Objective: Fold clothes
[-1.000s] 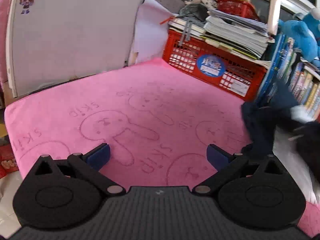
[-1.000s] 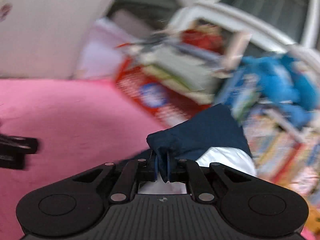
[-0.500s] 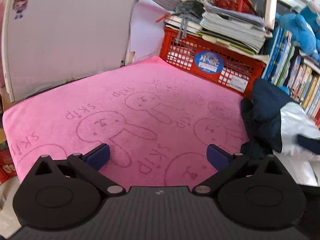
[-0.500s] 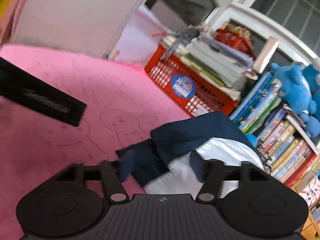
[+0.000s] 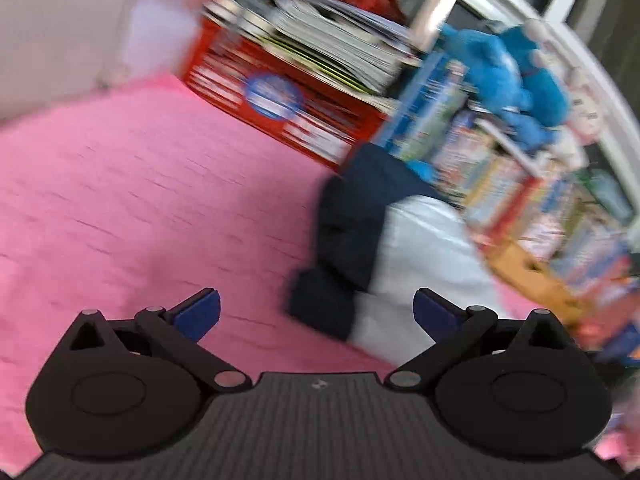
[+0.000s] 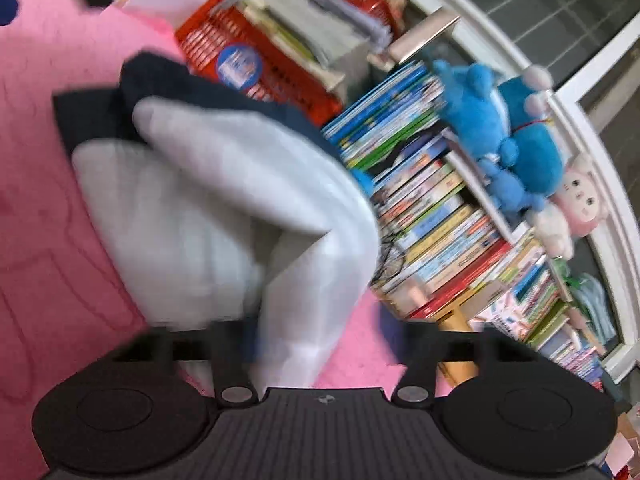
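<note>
- Black, ribbed bodies of both tools fill the near edge of each wrist view; the left hand-held gripper has its blue pads spread wide with nothing between them, hovering over bare pink towel, probably waiting to take a second hold.
- Right hand-held gripper is closing; a white fold of the garment runs down between its blurred fingers, but whether the pads press on it yet cannot be told.
- Crumpled and unfolded, the navy-and-white garment lies in a heap on the towel's right side, near the books, navy part farthest from the right tool. It looks dropped there so a better edge can be picked.
- Spread flat, the towel likely serves as the folding surface.
- Beyond it stands a red crate stacked with papers, then upright books, with a blue plush on top by the window.
</note>
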{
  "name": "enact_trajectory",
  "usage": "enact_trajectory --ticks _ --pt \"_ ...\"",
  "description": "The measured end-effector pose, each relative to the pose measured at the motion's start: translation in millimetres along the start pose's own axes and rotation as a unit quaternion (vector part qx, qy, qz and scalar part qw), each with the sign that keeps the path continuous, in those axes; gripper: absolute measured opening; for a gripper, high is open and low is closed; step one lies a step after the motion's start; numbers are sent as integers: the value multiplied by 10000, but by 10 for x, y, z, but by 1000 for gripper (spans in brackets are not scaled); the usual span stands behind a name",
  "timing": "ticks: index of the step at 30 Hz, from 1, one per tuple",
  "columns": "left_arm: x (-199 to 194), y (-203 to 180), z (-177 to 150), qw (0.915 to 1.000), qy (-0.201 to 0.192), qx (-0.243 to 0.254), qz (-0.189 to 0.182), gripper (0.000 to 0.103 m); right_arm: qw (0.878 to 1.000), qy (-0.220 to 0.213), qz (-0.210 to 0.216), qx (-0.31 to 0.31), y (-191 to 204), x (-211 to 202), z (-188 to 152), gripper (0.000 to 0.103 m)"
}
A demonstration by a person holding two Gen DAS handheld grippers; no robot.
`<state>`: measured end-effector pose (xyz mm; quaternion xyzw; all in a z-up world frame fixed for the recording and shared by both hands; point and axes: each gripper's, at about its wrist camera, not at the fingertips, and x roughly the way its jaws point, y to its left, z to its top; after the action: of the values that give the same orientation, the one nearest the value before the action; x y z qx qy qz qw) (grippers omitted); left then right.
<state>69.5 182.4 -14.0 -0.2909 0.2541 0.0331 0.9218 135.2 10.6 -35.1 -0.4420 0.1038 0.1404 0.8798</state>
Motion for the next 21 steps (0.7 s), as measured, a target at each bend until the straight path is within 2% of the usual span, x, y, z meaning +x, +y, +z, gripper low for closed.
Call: enact_trajectory --ticks 2,5,8,12,14,15,17,19,21 --pt "159 -32 14 9993 223 -222 -210 103 10000 39 40 -66 30 19 -19 23" --pt "432 -43 32 9968 442 -624 -225 103 9998 77 109 148 -49 -1 -62 23" --pt "540 -110 130 9966 326 -756 30 103 9972 267 290 636 -214 27 -99 23" --pt "438 -128 196 9943 209 -983 -355 103 9918 441 481 1097 -363 59 -145 23" --pt "310 -170 158 9954 -43 -829 -484 103 9901 506 546 1193 -394 84 -164 23" --pt "301 -214 150 9966 -102 -672 -463 103 9898 526 580 1191 -393 92 -165 23" --pt "425 -272 144 9985 51 -485 -231 103 9910 541 576 1078 -355 91 -157 23" --pt "595 -271 113 9979 316 -567 -31 103 9931 539 530 897 -296 88 -142 23" --pt "718 -271 108 9977 241 -633 54 103 9947 547 460 743 -245 91 -130 23"
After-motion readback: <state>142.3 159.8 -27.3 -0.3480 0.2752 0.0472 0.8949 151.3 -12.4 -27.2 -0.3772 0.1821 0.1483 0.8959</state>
